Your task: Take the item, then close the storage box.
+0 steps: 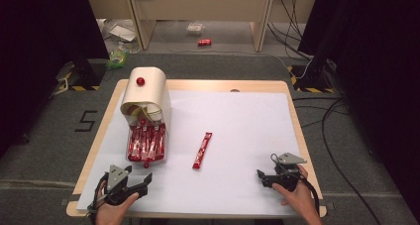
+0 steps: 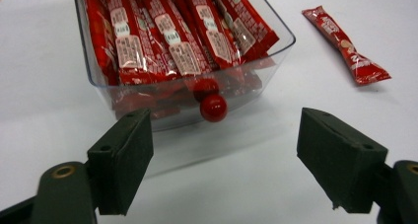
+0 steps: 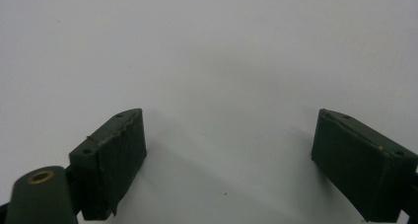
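A cream dispenser box (image 1: 146, 93) with a red knob (image 1: 140, 81) stands at the table's back left. Its clear drawer (image 1: 146, 143) is pulled out and holds several red snack sticks (image 2: 162, 31). The drawer's red knob (image 2: 213, 107) faces my left gripper (image 2: 224, 160), which is open and empty just in front of it. In the high view my left gripper (image 1: 132, 179) sits near the front left edge. One loose red stick (image 1: 202, 150) lies on the white mat at centre; the same stick (image 2: 345, 44) appears in the left gripper view. My right gripper (image 1: 263, 176) is open over bare mat, front right.
A white mat (image 1: 237, 131) covers the wooden table (image 1: 292, 93). On the floor beyond lie a red packet (image 1: 204, 42), some plastic wrapping (image 1: 194, 28) and cables (image 1: 289, 17). Black stands flank the table at both sides.
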Demonstrator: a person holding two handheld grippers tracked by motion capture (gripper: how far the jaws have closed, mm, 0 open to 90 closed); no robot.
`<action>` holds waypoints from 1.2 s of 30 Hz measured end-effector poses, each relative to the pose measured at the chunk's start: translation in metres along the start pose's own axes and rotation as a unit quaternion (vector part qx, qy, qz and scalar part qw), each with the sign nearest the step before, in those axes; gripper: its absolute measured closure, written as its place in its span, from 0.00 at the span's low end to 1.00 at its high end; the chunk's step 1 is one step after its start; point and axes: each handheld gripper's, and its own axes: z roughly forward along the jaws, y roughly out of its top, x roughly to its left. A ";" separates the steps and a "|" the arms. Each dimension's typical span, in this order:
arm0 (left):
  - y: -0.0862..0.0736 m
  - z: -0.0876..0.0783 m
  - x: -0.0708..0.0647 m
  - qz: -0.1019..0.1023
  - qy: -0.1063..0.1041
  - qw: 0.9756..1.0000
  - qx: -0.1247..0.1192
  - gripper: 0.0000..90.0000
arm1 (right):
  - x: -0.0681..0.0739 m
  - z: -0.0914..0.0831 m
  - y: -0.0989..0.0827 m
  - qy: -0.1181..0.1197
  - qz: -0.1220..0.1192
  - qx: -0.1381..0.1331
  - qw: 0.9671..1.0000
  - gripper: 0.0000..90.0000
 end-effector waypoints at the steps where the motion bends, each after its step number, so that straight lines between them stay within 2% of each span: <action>1: -0.001 0.001 0.000 -0.001 -0.001 1.000 0.002 0.24 | 0.000 0.000 0.000 0.000 0.000 0.000 1.000 0.15; 13: -0.005 0.008 0.001 -0.011 -0.004 1.000 0.007 0.24 | 0.000 0.000 0.000 0.000 0.000 0.000 1.000 0.15; 36: -0.006 0.027 -0.005 -0.001 0.006 1.000 0.009 0.28 | 0.000 0.000 0.000 0.000 0.000 0.001 1.000 0.15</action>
